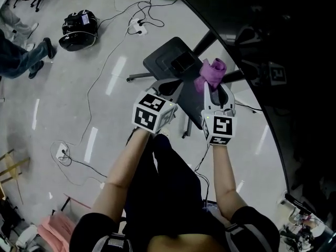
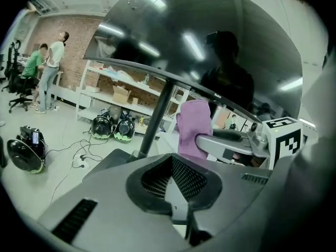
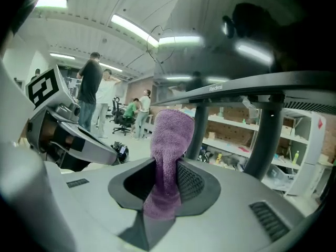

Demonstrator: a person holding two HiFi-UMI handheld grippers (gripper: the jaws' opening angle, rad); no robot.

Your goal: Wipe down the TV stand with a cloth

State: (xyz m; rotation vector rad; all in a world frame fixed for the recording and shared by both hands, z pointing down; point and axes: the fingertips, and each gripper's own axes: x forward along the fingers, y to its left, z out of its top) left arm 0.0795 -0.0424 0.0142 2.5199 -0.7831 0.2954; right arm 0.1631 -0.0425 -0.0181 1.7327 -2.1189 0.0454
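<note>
Purple cloth (image 3: 170, 140) clamped in right gripper (image 3: 167, 182), bunched upright so a wad leads for wiping. Left gripper (image 2: 176, 190) jaws together, empty, parked alongside. Both above TV stand (image 1: 169, 62) base; probably no contact yet.

Fuzzy purple cloth (image 3: 169, 140), glossy black screen (image 2: 210, 46), matt dark stand base (image 1: 160, 62)

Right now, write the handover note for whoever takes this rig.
Left gripper: shut, empty, beside the right one.
Right gripper: shut on the purple cloth, which sticks out past the jaws.
TV stand's base plate lies on the floor, just below both grippers.
Done: cloth in hand; no contact with the stand visible.
Left: wipe the base plate and posts.
</note>
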